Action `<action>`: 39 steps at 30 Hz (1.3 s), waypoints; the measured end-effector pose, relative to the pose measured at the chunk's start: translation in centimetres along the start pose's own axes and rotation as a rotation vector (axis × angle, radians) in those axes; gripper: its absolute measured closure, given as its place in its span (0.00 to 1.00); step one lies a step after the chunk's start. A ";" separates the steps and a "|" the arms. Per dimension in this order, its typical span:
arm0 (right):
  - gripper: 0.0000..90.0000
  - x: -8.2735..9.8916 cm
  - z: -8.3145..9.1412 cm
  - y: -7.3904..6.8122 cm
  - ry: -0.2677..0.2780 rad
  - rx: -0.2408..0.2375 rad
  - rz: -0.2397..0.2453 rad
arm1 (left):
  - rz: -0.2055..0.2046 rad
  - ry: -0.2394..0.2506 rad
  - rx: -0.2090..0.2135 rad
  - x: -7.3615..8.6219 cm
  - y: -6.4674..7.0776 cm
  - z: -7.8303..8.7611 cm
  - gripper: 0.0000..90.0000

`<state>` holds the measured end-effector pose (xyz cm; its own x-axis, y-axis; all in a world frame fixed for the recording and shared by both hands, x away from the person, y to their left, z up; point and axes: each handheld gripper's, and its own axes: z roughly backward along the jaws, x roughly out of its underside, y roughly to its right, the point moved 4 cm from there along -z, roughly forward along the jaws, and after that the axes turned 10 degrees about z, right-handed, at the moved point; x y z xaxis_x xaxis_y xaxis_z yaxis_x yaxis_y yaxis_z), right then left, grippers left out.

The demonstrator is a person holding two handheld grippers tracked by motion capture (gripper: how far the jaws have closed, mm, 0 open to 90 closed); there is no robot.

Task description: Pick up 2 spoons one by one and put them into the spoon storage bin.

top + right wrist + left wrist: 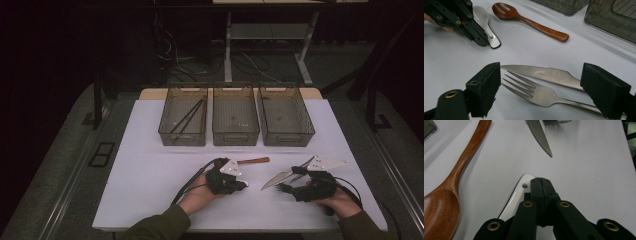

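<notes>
My left gripper point(541, 180) is shut, its jaws pressed together with nothing between them. Its tips lie over the handle of a white ceramic spoon point(517, 195), which sticks out to one side beneath them. A wooden spoon point(451, 187) lies close beside it. My right gripper point(540, 82) stands open low over a steel fork point(541, 93) and a serrated knife point(549, 74); the fork's tines lie between the jaws, untouched. In the high view the left gripper point(245, 183) and the right gripper point(281, 187) sit near the front of the white table point(150, 170).
Three smoky plastic bins stand in a row at the back: the left bin point(172, 134) holds dark chopsticks point(187, 116), beside the middle bin point(235, 135) and the right bin point(300, 134). The person's sleeves reach in over the table's front edge.
</notes>
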<state>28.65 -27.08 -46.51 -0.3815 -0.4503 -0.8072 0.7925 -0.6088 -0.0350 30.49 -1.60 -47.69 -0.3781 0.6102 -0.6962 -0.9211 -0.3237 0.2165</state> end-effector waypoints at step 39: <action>0.18 0.1 -0.1 -0.2 -0.012 -0.007 0.020 | 0.201 0.102 -0.087 3.1 -6.2 7.7 0.44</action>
<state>28.51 -26.89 -46.64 -0.3712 -0.4707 -0.8004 0.8034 -0.5950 -0.0228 34.35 7.90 -45.89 -0.5373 0.4523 -0.7119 -0.8151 -0.4951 0.3007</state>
